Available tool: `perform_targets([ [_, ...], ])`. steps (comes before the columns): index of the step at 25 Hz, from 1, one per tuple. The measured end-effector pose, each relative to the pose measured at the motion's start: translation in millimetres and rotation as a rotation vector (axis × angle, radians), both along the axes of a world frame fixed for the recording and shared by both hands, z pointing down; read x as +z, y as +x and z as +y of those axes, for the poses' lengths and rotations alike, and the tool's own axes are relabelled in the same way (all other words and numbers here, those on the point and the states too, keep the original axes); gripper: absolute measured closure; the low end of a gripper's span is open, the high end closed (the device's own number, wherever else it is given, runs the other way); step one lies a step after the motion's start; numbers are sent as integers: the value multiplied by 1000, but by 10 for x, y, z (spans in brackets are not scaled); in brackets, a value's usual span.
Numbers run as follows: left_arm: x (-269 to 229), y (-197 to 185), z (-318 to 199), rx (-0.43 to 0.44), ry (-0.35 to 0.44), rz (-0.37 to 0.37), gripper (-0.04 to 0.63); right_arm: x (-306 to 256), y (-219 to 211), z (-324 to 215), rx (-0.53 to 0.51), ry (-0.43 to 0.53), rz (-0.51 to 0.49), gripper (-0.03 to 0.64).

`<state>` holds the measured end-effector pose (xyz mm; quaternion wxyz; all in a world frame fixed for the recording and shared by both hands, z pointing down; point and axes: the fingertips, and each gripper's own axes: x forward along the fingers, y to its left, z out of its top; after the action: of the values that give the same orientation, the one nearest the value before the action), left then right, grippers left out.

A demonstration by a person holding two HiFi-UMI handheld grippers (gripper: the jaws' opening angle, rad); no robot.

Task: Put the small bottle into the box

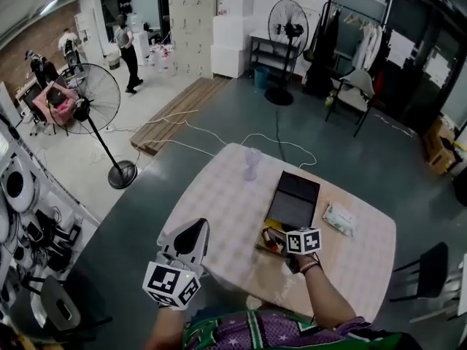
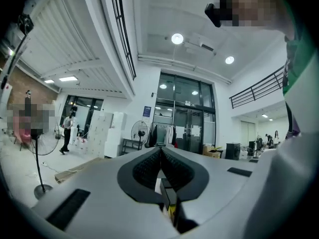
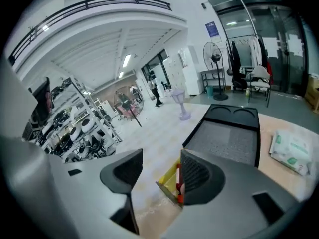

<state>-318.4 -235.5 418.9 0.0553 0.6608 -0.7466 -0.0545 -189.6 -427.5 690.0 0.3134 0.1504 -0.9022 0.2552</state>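
The box stands open on the table [image 1: 219,195], its black lid [image 1: 293,199] folded back and its yellow base [image 1: 264,233] nearest me. My right gripper [image 1: 292,246] hovers right over that base, open. In the right gripper view the right gripper [image 3: 159,158] frames the yellow wall [image 3: 169,178], and a small red-and-white thing [image 3: 181,185] shows against the right finger, mostly hidden; I cannot tell whether it is the bottle. My left gripper [image 1: 195,232] is raised off the table's left front edge, shut and empty [image 2: 160,156].
A clear stemmed glass [image 1: 252,162] stands at the table's far side, left of the lid. A white wipes packet [image 1: 339,219] lies right of the box. A floor fan [image 1: 95,100] stands to the left and a dark chair [image 1: 427,272] to the right.
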Motion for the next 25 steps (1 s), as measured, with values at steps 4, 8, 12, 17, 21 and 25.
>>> perform_targets([
  [4,-34,2,-74,83,12,1,572,-553,62,168,28,84,-79,371],
  [8,-186,62,-137,178,22,-3,572,-1218,212,295,86,201,-139,374],
  [12,-252,95,-114,258,34,-8,572,-1736,394,458,176,306,-197,377],
  [17,-215,112,-181,362,45,-18,572,-2102,593,798,248,350,-249,384],
  [21,-125,357,-161,450,41,-44,571,-2236,977,1111,333,391,-272,393],
  [25,-139,573,-99,519,42,-21,571,-2374,1234,1333,357,432,-269,407],
])
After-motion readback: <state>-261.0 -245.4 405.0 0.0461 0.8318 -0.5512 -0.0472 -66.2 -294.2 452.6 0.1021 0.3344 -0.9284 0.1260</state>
